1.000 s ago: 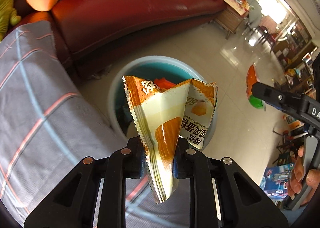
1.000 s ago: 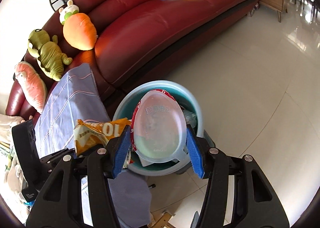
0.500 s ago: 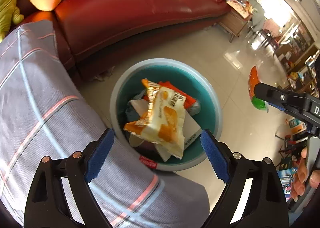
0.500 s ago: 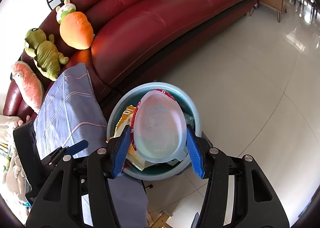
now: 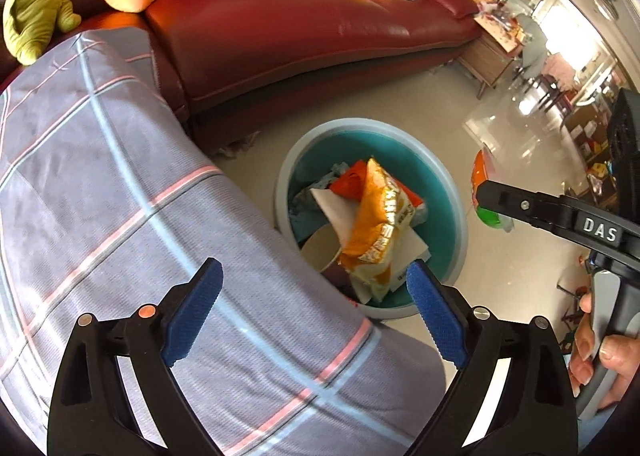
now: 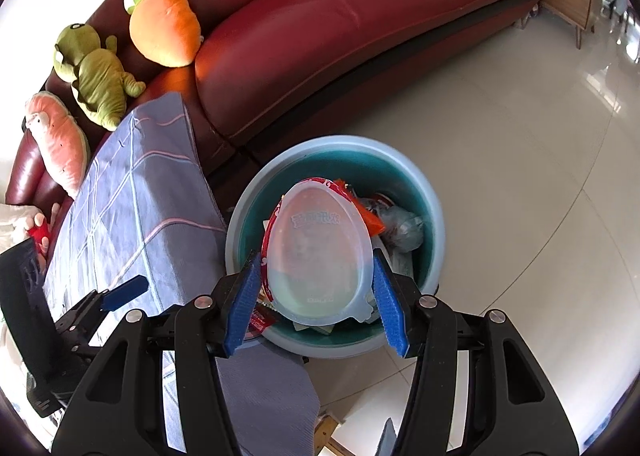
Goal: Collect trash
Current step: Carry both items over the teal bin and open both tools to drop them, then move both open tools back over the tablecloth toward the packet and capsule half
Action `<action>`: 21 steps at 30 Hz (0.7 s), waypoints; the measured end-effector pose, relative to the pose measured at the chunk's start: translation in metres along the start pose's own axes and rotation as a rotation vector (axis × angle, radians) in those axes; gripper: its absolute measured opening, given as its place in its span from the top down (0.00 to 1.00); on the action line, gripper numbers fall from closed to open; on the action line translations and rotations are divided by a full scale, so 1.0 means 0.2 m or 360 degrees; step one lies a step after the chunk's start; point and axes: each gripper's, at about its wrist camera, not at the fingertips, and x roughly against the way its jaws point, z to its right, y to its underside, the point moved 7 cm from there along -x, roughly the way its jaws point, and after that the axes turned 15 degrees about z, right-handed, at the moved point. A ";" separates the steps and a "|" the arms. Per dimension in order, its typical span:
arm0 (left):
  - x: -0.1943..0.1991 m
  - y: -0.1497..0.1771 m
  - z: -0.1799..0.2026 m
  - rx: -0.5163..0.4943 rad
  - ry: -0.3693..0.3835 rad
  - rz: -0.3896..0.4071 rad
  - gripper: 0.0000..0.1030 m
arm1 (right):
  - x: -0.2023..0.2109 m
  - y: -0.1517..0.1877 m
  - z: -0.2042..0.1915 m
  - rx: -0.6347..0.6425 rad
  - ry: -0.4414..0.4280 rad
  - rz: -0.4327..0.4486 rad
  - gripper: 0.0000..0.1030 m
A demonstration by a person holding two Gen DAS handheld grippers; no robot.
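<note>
Closest to us, our left hand-held gripper (image 5: 314, 306) has its blue pads spread wide with nothing between them, above the grey checked cloth (image 5: 120, 184) that covers the surface beside the sofa. Our right hand-held gripper (image 6: 316, 306) is gripping a lidded instant-noodle bowl (image 6: 318, 252), its frosted plastic lid facing the camera and its red rim showing at the left edge; the blue pads (image 6: 242, 304) press against both sides of the bowl. From the left wrist view we see the same bowl only as an orange and green edge past the tip of the right tool, held over the floor just beside the bin.

Just beyond both grippers stands the round bin (image 5: 444, 192), pale blue outside and teal inside, on the glossy tiled floor (image 6: 500, 128). In it lies the orange and yellow snack wrapper (image 5: 374, 228), on top of white paper, a red packet and other crumpled bits. In the right wrist view the held bowl hangs directly in front of the bin's opening and hides much of its contents.

At the lower right of the left view our right hand (image 5: 600, 352) wraps the tool's grey handle.

Farther off runs the dark red leather sofa (image 6: 340, 28), touching the checked cloth at its near end. On it sit a carrot plush (image 6: 164, 30), a green dinosaur plush (image 6: 94, 70) and a pink plush (image 6: 58, 140), with books and colourful items at the far end. A wooden side table (image 5: 490, 56) stands past the sofa.
</note>
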 end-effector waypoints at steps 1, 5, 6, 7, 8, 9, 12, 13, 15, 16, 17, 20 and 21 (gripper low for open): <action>0.01 0.00 -0.01 0.0007 -0.0004 0.0003 0.09 | -0.01 0.00 0.00 0.0002 0.0000 -0.0006 0.50; 0.04 0.01 -0.07 0.0029 -0.0024 0.0005 0.09 | -0.05 0.03 -0.02 -0.0001 -0.0001 -0.0043 0.49; 0.04 0.02 -0.09 0.0034 -0.0030 0.0005 0.09 | -0.06 0.03 -0.03 -0.0001 -0.0003 -0.0046 0.48; 0.05 0.03 -0.10 0.0039 -0.0034 0.0005 0.09 | -0.07 0.04 -0.04 -0.0001 -0.0006 -0.0054 0.45; 0.06 0.03 -0.11 0.0045 -0.0038 0.0006 0.09 | -0.07 0.04 -0.04 -0.0014 -0.0012 -0.0066 0.35; 0.07 0.04 -0.12 0.0051 -0.0041 0.0006 0.09 | -0.08 0.04 -0.04 -0.0027 -0.0010 -0.0068 0.33; 0.09 0.06 -0.15 0.0079 -0.0045 -0.0001 0.09 | -0.08 0.05 -0.05 -0.0020 -0.0001 -0.0076 0.31; 0.09 0.07 -0.16 0.0087 -0.0047 -0.0003 0.09 | -0.08 0.05 -0.05 -0.0022 0.0000 -0.0081 0.31; 0.10 0.08 -0.18 0.0101 -0.0050 -0.0003 0.09 | -0.07 0.06 -0.06 -0.0012 0.0009 -0.0085 0.30; 0.11 0.08 -0.19 0.0110 -0.0050 -0.0001 0.09 | -0.06 0.06 -0.06 -0.0006 0.0012 -0.0086 0.29; 0.12 0.08 -0.20 0.0118 -0.0049 0.0000 0.09 | -0.06 0.06 -0.07 -0.0001 0.0018 -0.0088 0.27; 0.15 0.09 -0.23 0.0129 -0.0052 0.0006 0.09 | -0.04 0.06 -0.10 0.0024 0.0033 -0.0092 0.26; 0.17 0.10 -0.24 0.0131 -0.0055 0.0010 0.09 | -0.03 0.06 -0.11 0.0039 0.0039 -0.0096 0.23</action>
